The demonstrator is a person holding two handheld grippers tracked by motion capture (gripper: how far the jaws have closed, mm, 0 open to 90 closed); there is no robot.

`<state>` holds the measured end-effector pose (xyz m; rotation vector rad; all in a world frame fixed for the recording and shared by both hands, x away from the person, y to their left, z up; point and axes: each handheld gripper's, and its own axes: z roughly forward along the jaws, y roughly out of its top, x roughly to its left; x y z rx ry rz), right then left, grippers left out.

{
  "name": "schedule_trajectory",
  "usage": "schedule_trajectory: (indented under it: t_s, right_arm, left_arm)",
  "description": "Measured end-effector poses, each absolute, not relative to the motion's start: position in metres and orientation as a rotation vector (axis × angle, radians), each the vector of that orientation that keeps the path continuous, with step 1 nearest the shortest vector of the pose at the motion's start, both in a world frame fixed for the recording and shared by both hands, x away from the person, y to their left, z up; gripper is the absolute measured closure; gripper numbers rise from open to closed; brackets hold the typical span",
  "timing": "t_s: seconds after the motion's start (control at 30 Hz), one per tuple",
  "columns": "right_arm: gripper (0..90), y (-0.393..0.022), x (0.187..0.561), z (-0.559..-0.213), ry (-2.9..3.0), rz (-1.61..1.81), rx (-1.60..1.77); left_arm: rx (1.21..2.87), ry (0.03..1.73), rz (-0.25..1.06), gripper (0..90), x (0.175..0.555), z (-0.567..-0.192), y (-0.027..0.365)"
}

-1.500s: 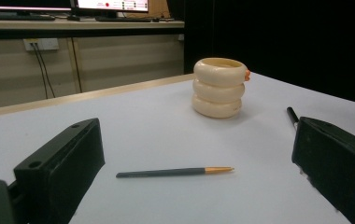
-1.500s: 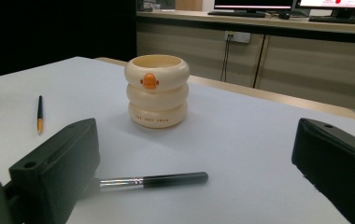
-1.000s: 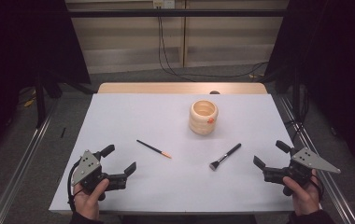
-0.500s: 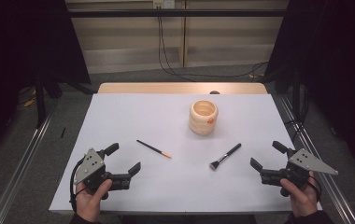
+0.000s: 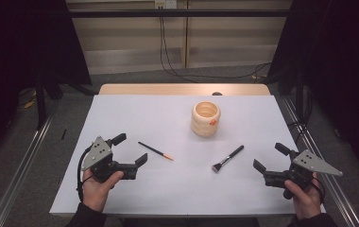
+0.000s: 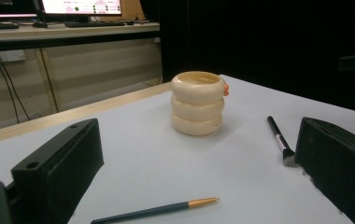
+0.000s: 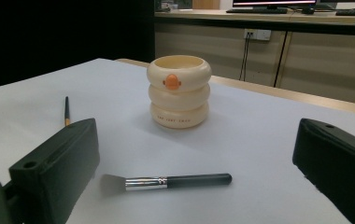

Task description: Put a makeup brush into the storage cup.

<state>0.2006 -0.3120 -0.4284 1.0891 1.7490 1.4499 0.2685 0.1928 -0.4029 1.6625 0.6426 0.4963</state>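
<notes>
Two hand-held black two-jaw grippers hover low over a white-covered table, both with jaws spread wide and gripping nothing. Just ahead of the left gripper [image 5: 129, 152] lies a thin dark pencil-like brush with a gold band and orange tip [image 5: 155, 151], flat on the sheet; just ahead of the right gripper [image 5: 271, 157] lies a black-handled makeup brush with a silver ferrule and pale fanned bristles [image 5: 227, 158]. Farther out, between and beyond both tools, stands a cream holder shaped like three stacked rings with a small orange duck bill [image 5: 205, 118], upright and open-topped.

Both tools are slim, smooth and lie flush on the smooth white table cover [image 5: 135, 113], so the blunt jaws could probably skid over a handle, roll it away or pinch the sheet instead. The thin brush looks likely to pivot if caught near one end. The holder looks glossy and light; a tool pushed against its rounded rim might tip or shove it. The soft bristles would likely splay if clamped.
</notes>
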Motion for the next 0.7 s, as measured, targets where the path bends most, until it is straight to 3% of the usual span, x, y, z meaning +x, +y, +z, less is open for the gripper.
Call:
schedule_trajectory:
  t_s: [0.7]
  right_arm:
    - [0.0,-0.313,0.199,-0.429,1.775,1.475,1.028]
  left_arm:
    - [1.71,0.615,0.508,1.9,0.303,-0.388,0.167]
